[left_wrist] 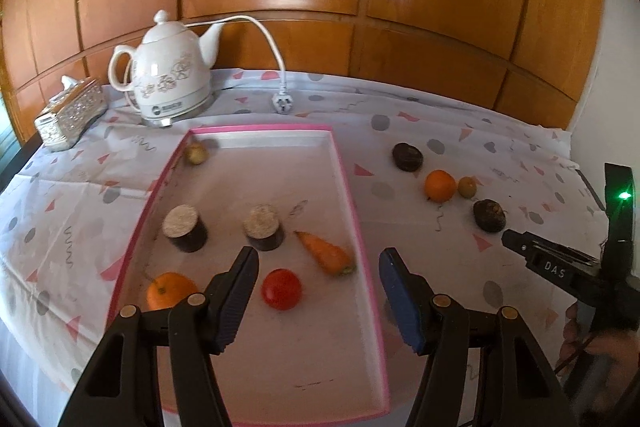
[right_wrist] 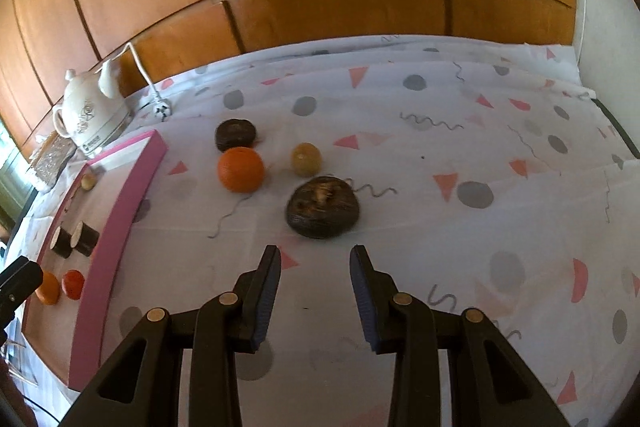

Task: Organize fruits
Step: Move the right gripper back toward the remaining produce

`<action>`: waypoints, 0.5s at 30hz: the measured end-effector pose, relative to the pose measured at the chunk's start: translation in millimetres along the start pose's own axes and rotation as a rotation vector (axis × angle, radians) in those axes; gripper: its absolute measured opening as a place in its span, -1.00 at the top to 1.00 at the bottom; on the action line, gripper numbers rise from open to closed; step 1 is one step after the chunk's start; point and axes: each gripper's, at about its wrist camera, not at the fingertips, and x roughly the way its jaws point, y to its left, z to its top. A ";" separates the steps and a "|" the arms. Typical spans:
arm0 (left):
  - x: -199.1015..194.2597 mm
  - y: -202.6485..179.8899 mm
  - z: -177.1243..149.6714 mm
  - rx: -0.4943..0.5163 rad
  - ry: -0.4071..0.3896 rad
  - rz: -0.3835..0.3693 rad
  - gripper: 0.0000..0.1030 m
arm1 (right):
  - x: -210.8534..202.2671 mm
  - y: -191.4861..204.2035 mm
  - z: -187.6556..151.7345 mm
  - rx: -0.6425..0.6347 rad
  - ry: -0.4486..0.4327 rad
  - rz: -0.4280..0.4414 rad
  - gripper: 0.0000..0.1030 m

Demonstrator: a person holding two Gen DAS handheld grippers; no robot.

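Observation:
A pink-rimmed white tray (left_wrist: 348,187) holds a red tomato (left_wrist: 281,289), a carrot (left_wrist: 326,253), an orange (left_wrist: 170,291), two dark cut pieces (left_wrist: 186,229) and a small yellowish fruit (left_wrist: 196,153). My left gripper (left_wrist: 318,267) is open and empty above the tray, over the tomato. On the cloth lie an orange (right_wrist: 241,169), a small yellow-green fruit (right_wrist: 306,159) and two dark round fruits (right_wrist: 322,213) (right_wrist: 236,134). My right gripper (right_wrist: 314,263) is open and empty, just short of the nearer dark fruit. It also shows in the left wrist view (left_wrist: 516,241).
A white kettle (left_wrist: 172,75) with its cord and plug (left_wrist: 282,103) stands behind the tray. A silvery tissue box (left_wrist: 70,115) sits at the back left. Wooden panelling backs the table. The patterned tablecloth (right_wrist: 480,147) stretches to the right.

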 end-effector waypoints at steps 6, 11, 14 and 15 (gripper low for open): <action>15.5 -19.6 13.9 0.021 0.024 -0.053 -0.23 | 3.1 -11.6 -0.3 0.017 0.007 -0.007 0.30; 35.2 -37.1 28.2 0.023 0.054 -0.097 -0.17 | 3.8 -26.0 3.1 0.044 0.002 -0.017 0.30; 50.7 -50.9 36.2 0.030 0.073 -0.117 -0.13 | 2.3 -35.4 6.3 0.060 -0.007 -0.028 0.30; 58.0 -56.9 39.4 0.033 0.084 -0.124 -0.12 | 2.1 -38.6 7.4 0.064 -0.009 -0.031 0.30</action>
